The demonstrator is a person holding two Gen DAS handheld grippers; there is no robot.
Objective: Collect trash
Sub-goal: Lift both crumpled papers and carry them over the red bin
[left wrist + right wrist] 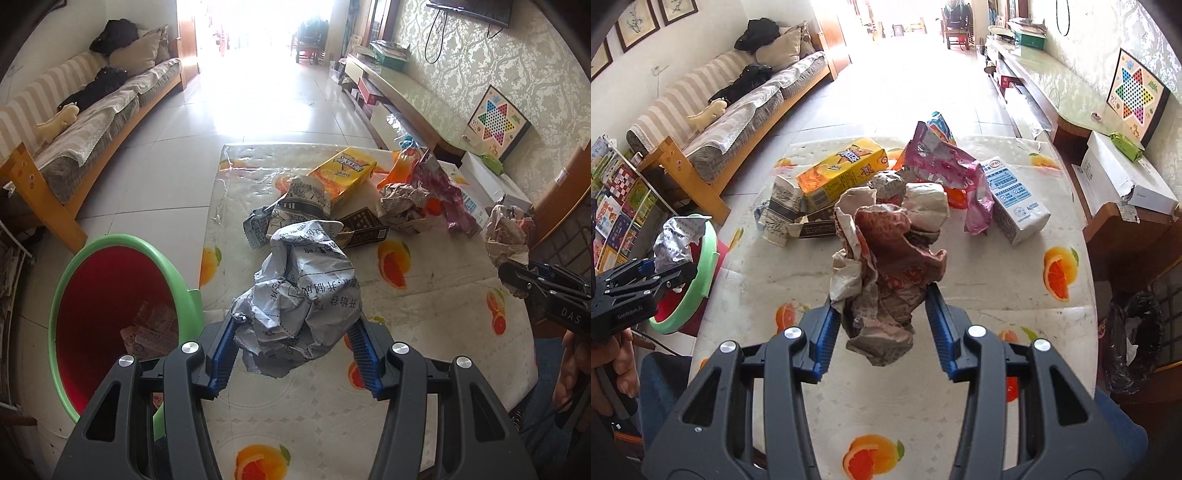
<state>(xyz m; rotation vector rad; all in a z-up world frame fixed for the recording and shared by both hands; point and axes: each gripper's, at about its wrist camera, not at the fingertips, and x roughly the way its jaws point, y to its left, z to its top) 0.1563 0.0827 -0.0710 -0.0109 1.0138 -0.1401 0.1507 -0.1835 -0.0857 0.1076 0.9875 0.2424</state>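
Already both grippers had a load: the left gripper (295,332) was closed around a grey paper wad (301,291), held above the desk (424,295) just beside the bin (74,295), and the right gripper (882,317) pinched a reddish wad (886,266) over the middle of the desk. Some wrappers (147,332) lay in the bin, so the job looked begun but far from done. Left on the desk were a yellow box (842,170), a pink bag (945,166), a white carton (1015,199), a dark box (364,227), a printed cup (303,199) and more crumpled paper (402,203). Nothing stood between the left wad and the bin's mouth; the right load had the farther way to go, across the desk. A sofa (92,122) stood beyond.
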